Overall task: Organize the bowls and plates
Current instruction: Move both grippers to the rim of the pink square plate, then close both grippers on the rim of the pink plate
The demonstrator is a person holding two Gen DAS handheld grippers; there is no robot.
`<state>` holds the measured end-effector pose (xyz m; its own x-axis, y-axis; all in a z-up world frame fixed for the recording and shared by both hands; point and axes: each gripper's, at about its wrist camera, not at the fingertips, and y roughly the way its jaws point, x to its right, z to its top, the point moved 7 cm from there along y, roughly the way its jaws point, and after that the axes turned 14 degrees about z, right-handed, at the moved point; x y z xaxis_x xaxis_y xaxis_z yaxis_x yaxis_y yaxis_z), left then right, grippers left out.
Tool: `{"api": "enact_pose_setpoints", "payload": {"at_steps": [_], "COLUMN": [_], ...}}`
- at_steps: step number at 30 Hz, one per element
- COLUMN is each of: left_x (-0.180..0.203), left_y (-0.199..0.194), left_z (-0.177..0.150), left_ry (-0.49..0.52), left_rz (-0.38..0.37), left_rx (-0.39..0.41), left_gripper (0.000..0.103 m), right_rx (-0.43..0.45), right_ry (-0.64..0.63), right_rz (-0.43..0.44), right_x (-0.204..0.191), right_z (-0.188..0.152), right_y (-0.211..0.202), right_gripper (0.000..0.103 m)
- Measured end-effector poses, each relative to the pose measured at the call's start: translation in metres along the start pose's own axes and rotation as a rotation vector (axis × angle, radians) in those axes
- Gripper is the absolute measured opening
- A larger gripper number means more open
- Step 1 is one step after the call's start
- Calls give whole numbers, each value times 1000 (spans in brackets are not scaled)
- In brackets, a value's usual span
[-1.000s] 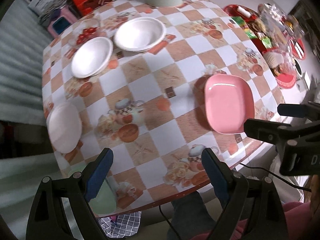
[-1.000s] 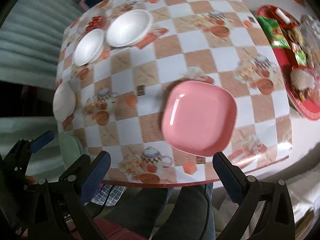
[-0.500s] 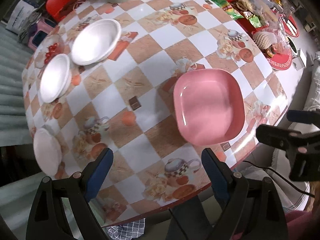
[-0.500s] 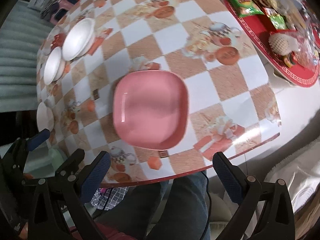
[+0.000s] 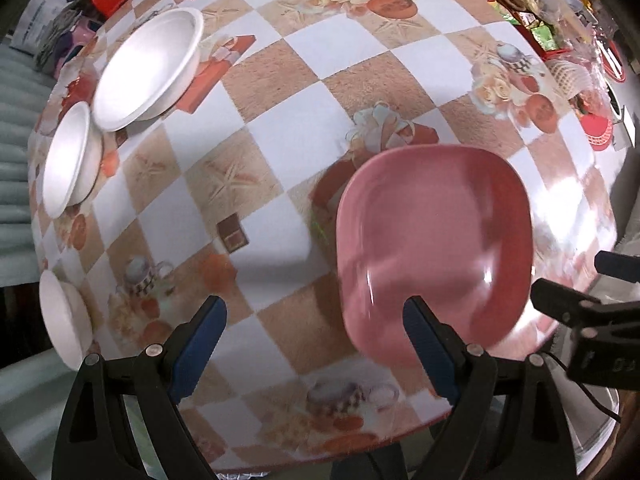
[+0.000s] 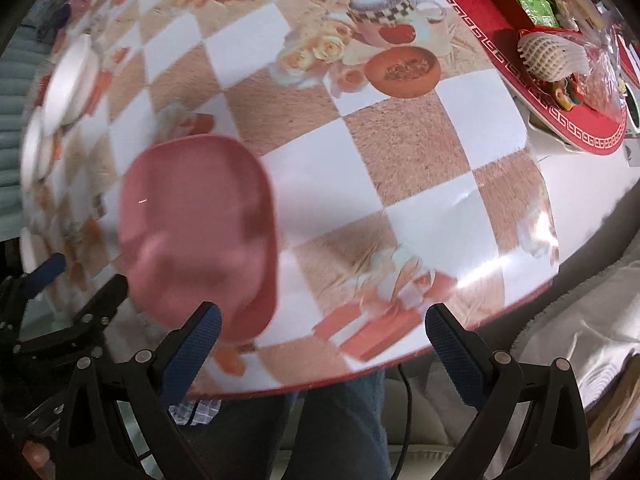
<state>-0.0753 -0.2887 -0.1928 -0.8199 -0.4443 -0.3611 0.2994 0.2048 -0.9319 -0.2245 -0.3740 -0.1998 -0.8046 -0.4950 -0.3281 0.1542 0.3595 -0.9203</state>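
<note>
1. Pink plate [image 5: 434,248], square with rounded corners, lies face up on the counter [image 5: 288,128] near its front edge; its slightly longer side runs from the near edge toward the far side in the left wrist view.
2. Right wrist view shows the same plate [image 6: 200,228] blurred, so its rim is hard to trace there.
3. Left tongs [image 5: 312,344] are spread wide and hold nothing; the right blue pad [image 5: 424,344] overlaps the plate's near rim in the picture, and I cannot tell whether it touches.
4. Right tongs [image 6: 320,348] are also wide apart and empty, above the counter's front edge, with the left pad [image 6: 192,344] just beside the plate's near corner.
5. Two white bowls sit at the far left, well apart from the plate: a larger one [image 5: 148,68] and a smaller one [image 5: 66,160] just beside it, rims nearly meeting.
6. Third white dish [image 5: 66,320] lies at the left edge, partly cut off by the counter's curve.
7. Red tray [image 6: 568,80] with snack packets sits at the far right, its end running out of frame.
</note>
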Motion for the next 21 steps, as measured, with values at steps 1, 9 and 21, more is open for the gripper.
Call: {"api": "enact_pose_setpoints", "payload": {"at_steps": [1,9,21], "left_x": [2,16,1], "left_y": [4,31,56], "left_z": [2,7,18], "left_ry": [5,19,-54], "left_rz": [4,15,-83], "left_rx": [2,-2,-19], "left_gripper": [92,92,103], "right_rx": [-1,-23,14], "right_ry": [-5,-21,-46], "right_rz": [-12,-38,-80], "right_x": [2,5,6], "right_z": [3,18,25], "right_y": [5,34,35], "right_gripper": [103,103,103]}}
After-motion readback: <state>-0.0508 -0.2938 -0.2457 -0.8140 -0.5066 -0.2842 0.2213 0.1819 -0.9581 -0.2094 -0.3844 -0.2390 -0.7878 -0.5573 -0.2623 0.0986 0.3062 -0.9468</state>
